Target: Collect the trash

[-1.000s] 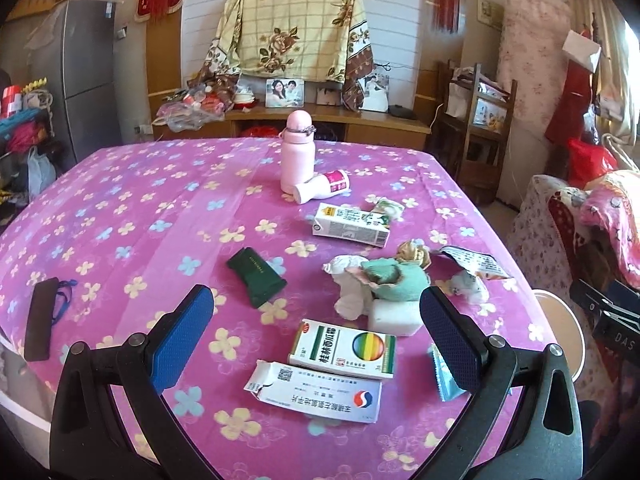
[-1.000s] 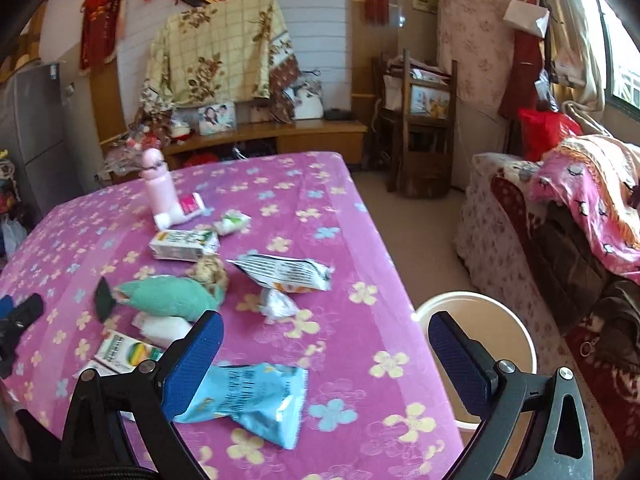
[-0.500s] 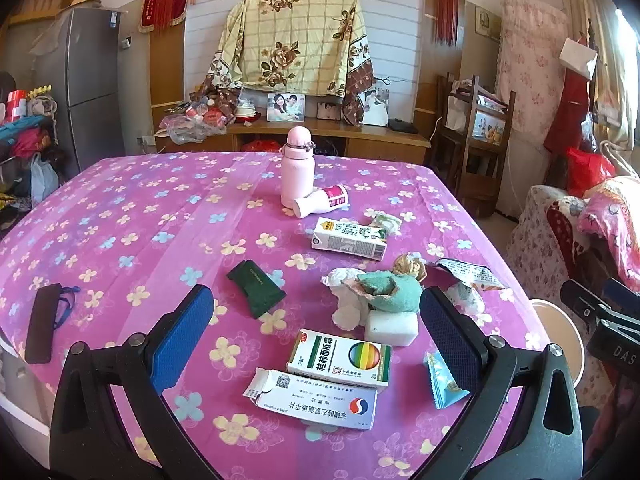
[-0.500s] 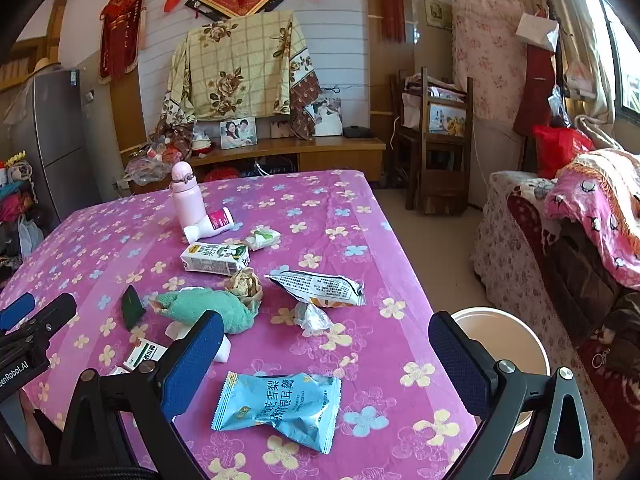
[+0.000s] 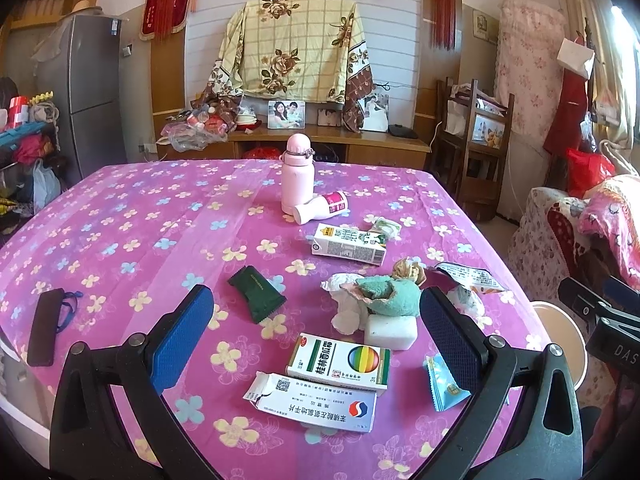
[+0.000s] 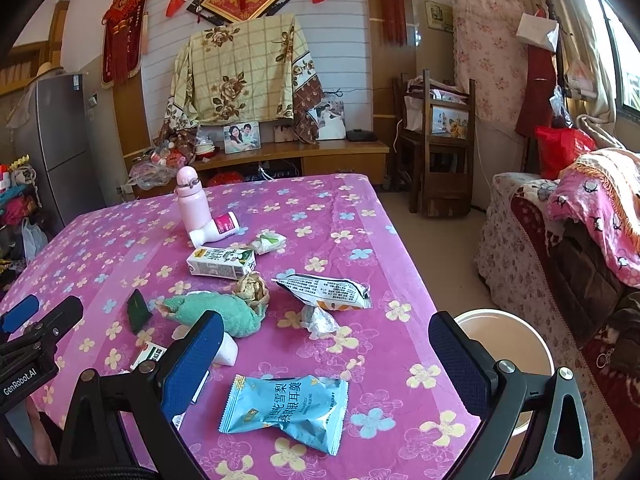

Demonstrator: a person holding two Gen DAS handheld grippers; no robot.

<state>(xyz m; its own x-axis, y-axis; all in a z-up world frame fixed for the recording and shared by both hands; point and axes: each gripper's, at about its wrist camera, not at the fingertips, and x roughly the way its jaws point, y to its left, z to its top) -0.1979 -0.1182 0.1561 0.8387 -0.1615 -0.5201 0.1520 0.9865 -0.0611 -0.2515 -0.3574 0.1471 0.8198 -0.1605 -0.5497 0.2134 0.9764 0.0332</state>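
Two hand-held grippers hover above the near edge of a table (image 5: 120,208) covered in a pink flowered cloth. The left gripper (image 5: 316,334) and the right gripper (image 6: 326,354) both have their blue-padded jaws spread wide, holding nothing.

Nearest the right gripper lies a light blue snack wrapper (image 6: 286,410), flat and crinkly. It looks almost weightless and slippery, so a pinch across a puffed edge or corner would probably hold best. Beside the table's right edge, on the floor, stands a round pale bin (image 6: 504,340), partly hidden by the gripper.

Nearest the left gripper lie a white carton (image 5: 316,402), torn open at one end, and touching it a green-and-white box (image 5: 340,360) with a rainbow circle. Both seem like light, stiff cardboard, easy to grip across the narrow sides but easy to crush.

Further in are a white block (image 5: 390,330), a soft green cloth (image 5: 390,296) heaped over crumpled white paper, a dark green packet (image 5: 258,294) and a silver-white wrapper (image 6: 326,292). Beyond them, a milk carton (image 5: 348,244) lies on its side, then a small fallen white bottle (image 5: 320,208) touching an upright pink flask (image 5: 297,176).

Whether the cartons and bottle are empty cannot be told. A dark strip (image 5: 44,332) at the left edge is hard to identify.
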